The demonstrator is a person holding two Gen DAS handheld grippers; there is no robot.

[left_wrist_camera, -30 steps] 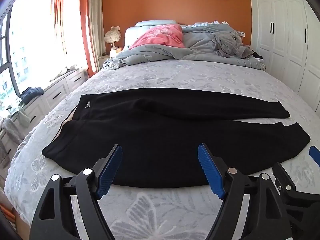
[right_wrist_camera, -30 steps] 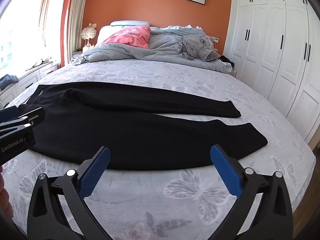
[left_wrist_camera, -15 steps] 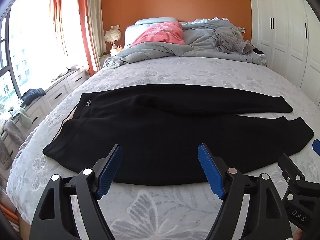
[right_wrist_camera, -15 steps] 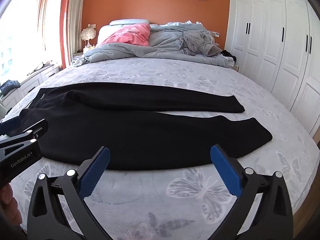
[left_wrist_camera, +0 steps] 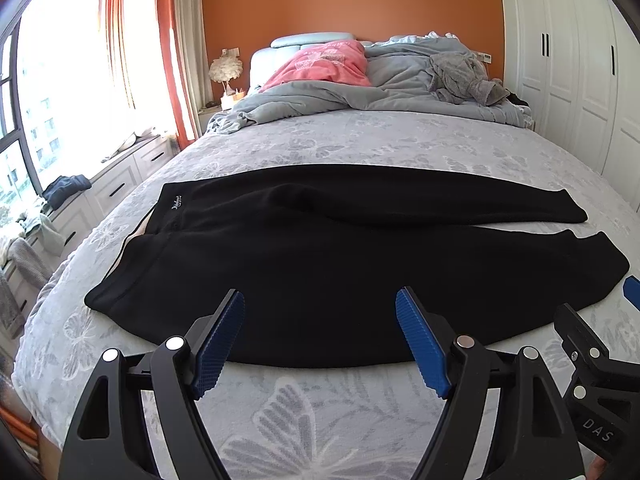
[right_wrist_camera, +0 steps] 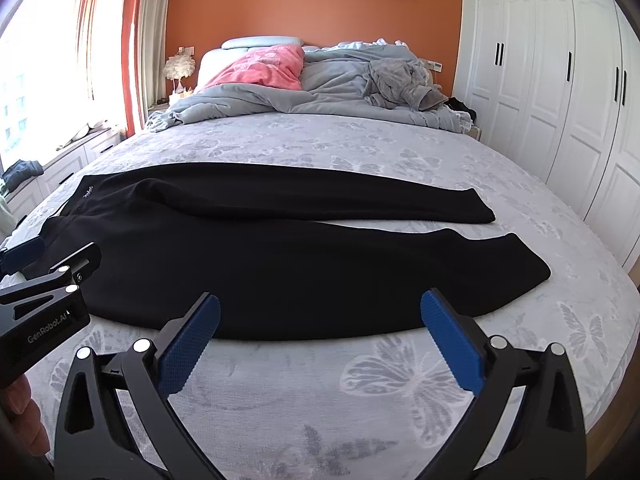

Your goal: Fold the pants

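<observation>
Black pants (left_wrist_camera: 320,256) lie flat across the grey bedspread (left_wrist_camera: 320,412), waistband to the left, both legs running right and slightly apart at the cuffs. They also show in the right wrist view (right_wrist_camera: 280,256). My left gripper (left_wrist_camera: 320,340) is open and empty, hovering above the bed just short of the pants' near edge, toward the waist half. My right gripper (right_wrist_camera: 320,344) is open and empty, just short of the near edge toward the leg half. Each gripper shows at the edge of the other's view.
A rumpled grey duvet (left_wrist_camera: 380,88) and a pink pillow (left_wrist_camera: 324,66) lie at the head of the bed. White wardrobes (right_wrist_camera: 560,80) stand right. A window bench with drawers (left_wrist_camera: 100,188) runs along the left. The bed's right edge (right_wrist_camera: 624,320) is near the cuffs.
Both grippers have drifted slightly, the views tilting down a little and nearer the pants. The pants have not moved. Both grippers stay open.
</observation>
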